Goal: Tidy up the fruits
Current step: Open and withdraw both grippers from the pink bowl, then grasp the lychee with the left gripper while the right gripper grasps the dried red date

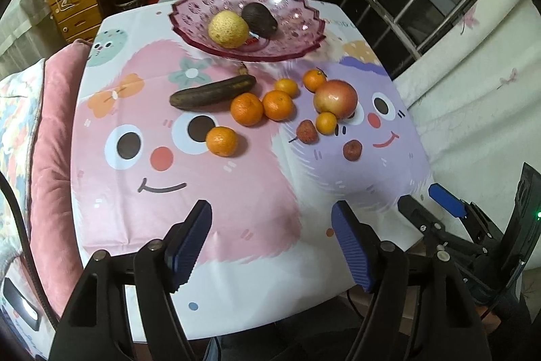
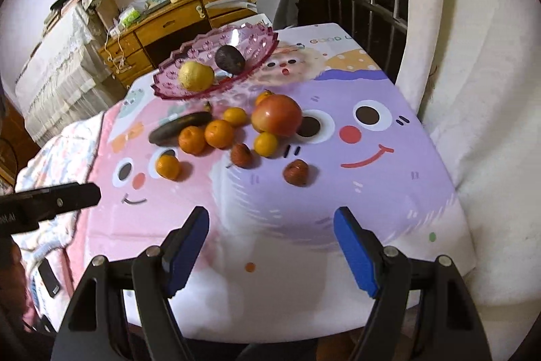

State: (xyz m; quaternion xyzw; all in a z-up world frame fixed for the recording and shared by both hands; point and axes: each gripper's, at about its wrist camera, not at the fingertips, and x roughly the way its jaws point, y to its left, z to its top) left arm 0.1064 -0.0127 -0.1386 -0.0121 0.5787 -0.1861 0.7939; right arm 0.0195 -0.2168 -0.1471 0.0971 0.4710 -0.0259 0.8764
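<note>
We see the dark banana [image 1: 213, 91] at frame centre, long axis running lower left to upper right, stem toward the pink bowl [image 1: 301, 36]. Left tool [image 1: 270, 219] and right tool [image 2: 270, 222] gape empty.

Both grippers empty above the table's near edge

The black left gripper with blue ribbed pads [image 1: 272, 208] and its right twin [image 2: 270, 213] tilt downward, jaws apart, gripping nothing.

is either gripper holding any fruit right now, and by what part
Nothing is held. The left gripper and right gripper both stand open over the cartoon-printed tablecloth, with no fruit between their blue pads.
</note>
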